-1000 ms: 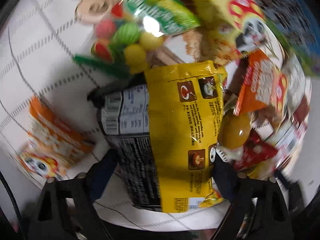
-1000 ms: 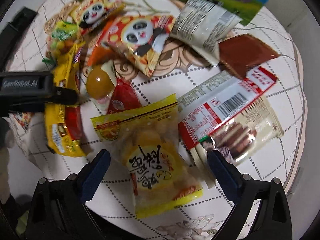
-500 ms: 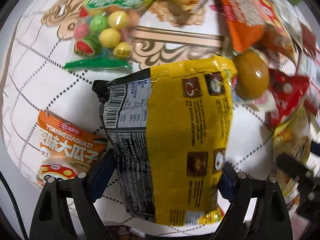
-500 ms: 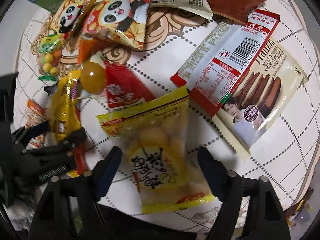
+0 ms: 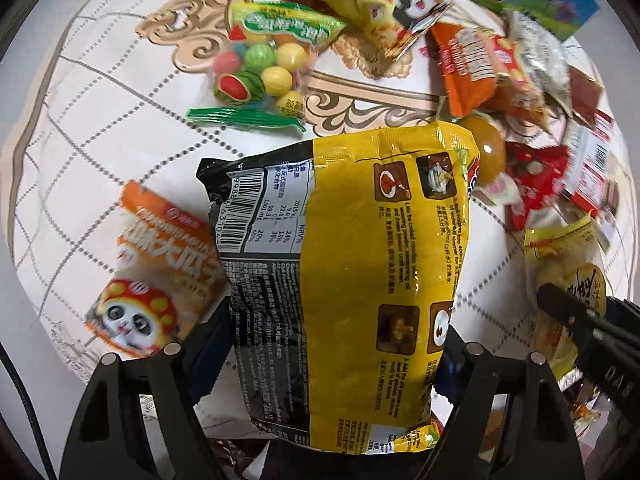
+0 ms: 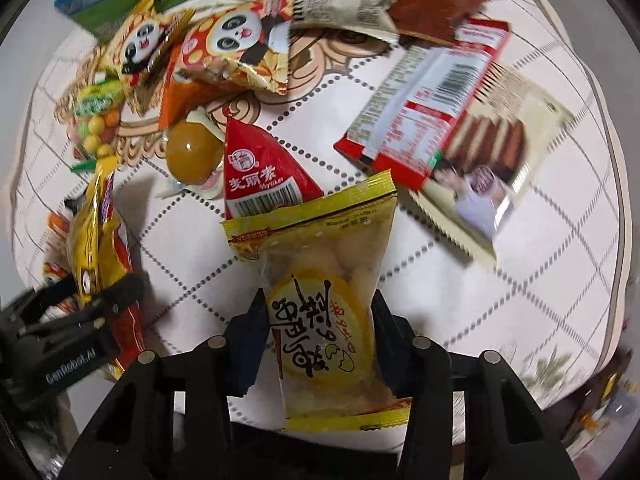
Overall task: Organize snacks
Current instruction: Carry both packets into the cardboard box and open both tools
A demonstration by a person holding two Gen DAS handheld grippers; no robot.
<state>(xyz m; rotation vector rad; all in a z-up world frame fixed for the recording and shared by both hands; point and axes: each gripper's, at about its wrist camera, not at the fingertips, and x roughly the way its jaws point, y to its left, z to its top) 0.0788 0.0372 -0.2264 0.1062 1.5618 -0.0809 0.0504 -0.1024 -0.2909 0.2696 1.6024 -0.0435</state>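
While a crinkly yellow-and-black noodle packet [image 5: 344, 280] is clamped between the left gripper [image 5: 332, 344] jaws and a translucent yellow snack pouch [image 6: 320, 304] between the right gripper [image 6: 320, 332] jaws, both grips are best kept firm.

A glossy yellow and black plastic noodle packet [image 5: 360, 280] catches bright glare. A yellow egg-roll pouch [image 6: 324, 300] is shiny film with a clear window. The left claw [image 5: 332, 344] and right claw [image 6: 320, 328] are matt black plastic with small metal screws. The table [image 5: 120, 92] looks like smooth, matt white cloth.
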